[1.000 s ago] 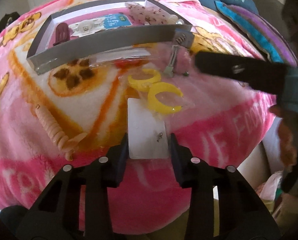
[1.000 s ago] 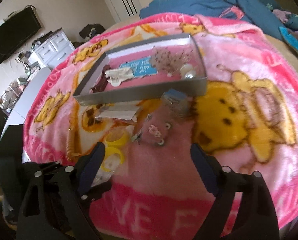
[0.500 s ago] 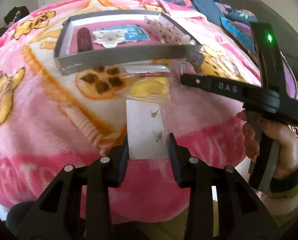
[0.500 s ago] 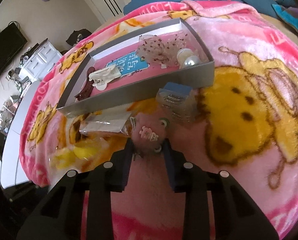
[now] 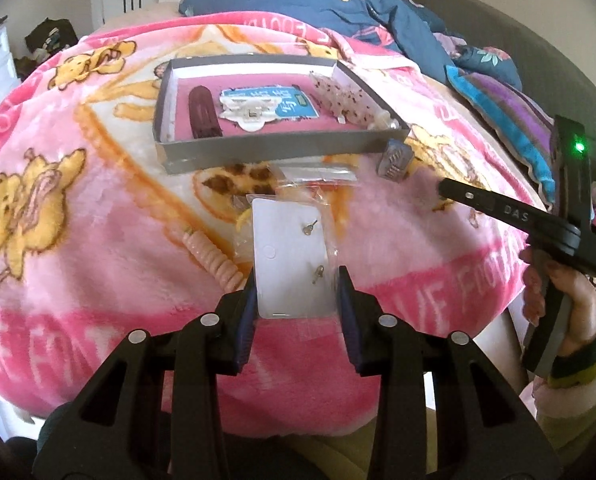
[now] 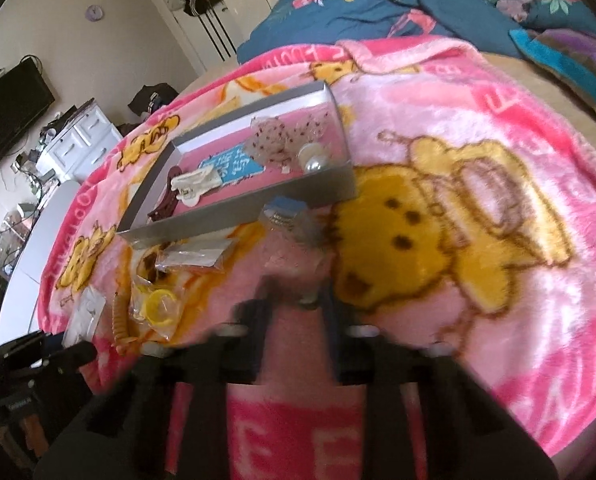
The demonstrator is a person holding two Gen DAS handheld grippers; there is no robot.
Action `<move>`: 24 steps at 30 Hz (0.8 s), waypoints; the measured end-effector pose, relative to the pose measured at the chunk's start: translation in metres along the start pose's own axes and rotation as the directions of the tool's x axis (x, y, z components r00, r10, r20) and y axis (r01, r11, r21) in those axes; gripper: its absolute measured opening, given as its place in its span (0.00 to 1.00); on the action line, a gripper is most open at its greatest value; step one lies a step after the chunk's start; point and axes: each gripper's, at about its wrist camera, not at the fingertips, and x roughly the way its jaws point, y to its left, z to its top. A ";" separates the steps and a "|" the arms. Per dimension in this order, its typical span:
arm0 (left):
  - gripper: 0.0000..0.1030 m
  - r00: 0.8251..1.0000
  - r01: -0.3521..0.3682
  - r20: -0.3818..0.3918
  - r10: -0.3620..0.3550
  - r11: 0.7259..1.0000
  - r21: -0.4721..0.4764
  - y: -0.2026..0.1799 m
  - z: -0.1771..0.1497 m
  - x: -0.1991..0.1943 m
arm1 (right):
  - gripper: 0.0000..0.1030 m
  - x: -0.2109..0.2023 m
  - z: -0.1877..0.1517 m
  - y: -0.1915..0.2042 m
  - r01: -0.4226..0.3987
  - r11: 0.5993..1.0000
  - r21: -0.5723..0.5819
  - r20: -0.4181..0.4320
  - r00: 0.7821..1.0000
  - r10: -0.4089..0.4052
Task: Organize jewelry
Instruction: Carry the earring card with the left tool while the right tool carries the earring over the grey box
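Observation:
My left gripper (image 5: 296, 292) is shut on a white earring card (image 5: 286, 248) in a clear sleeve and holds it above the pink blanket. The grey jewelry box (image 5: 282, 148) lies beyond it, holding a maroon clip (image 5: 204, 114), a white clip (image 5: 246, 110), a blue card (image 5: 294, 102) and a dotted bow (image 5: 345, 96). My right gripper (image 6: 298, 300) is blurred, low on the blanket in front of the box's right corner. Its jaws look shut on a small clear bag of studs (image 6: 307, 298). In the left wrist view its tip (image 5: 443, 190) reaches in from the right.
On the blanket in front of the box lie a flat clear packet (image 6: 194, 258), a blue-topped pack of clips (image 6: 286, 212), a bag of yellow hoops (image 6: 158, 304) and a peach coil tie (image 5: 214, 258). A blue duvet (image 5: 337, 12) is piled behind. The bed edge is near me.
The left gripper rose and drew back with the card. The right gripper's jaws went from wide open to shut around the small bag in front of the box.

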 end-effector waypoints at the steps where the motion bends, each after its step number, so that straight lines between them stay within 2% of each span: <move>1: 0.27 1.000 -0.001 0.004 0.001 1.000 0.000 0.000 0.000 -0.001 | 0.00 -0.002 0.000 0.001 0.000 1.000 -0.004 0.005 1.000 0.000; 6: 0.28 1.000 -0.003 0.019 0.003 1.000 -0.010 0.002 0.002 -0.005 | 0.00 -0.005 -0.004 0.002 0.024 0.997 -0.068 -0.009 1.000 -0.024; 7: 0.28 1.000 -0.002 0.021 0.003 1.000 -0.011 0.002 0.002 -0.006 | 0.06 -0.004 -0.006 0.000 0.022 0.998 -0.052 -0.013 1.000 -0.023; 8: 0.28 1.000 -0.004 0.023 0.004 1.000 -0.012 0.002 0.002 -0.006 | 0.25 -0.002 -0.007 -0.002 0.019 0.999 -0.037 -0.017 1.000 -0.019; 10: 0.28 1.000 -0.005 0.029 0.005 1.000 -0.012 0.002 0.003 -0.007 | 0.45 0.004 -0.007 -0.002 -0.001 1.000 -0.027 -0.033 0.999 0.000; 13: 0.28 0.999 -0.003 0.033 0.004 1.000 -0.014 0.001 0.004 -0.008 | 0.45 0.016 -0.005 0.004 -0.018 0.999 -0.046 -0.046 0.999 0.016; 16: 0.28 0.999 0.001 0.036 0.000 1.000 -0.017 0.001 0.006 -0.008 | 0.53 0.033 -0.004 0.012 -0.031 0.997 -0.064 -0.089 0.996 0.026; 19: 0.28 0.999 0.004 0.036 -0.003 1.000 -0.020 0.001 0.007 -0.007 | 0.52 0.051 -0.006 0.016 -0.019 0.997 -0.073 -0.113 0.994 0.010; 21: 0.28 0.999 0.005 0.035 -0.005 1.000 -0.020 0.001 0.008 -0.006 | 0.34 0.056 -0.008 0.017 -0.019 0.998 -0.067 -0.100 0.995 0.012; 24: 0.29 0.999 0.008 0.036 -0.007 1.000 -0.020 0.001 0.010 -0.005 | 0.28 0.051 -0.008 0.020 -0.025 0.997 -0.066 -0.072 0.997 0.021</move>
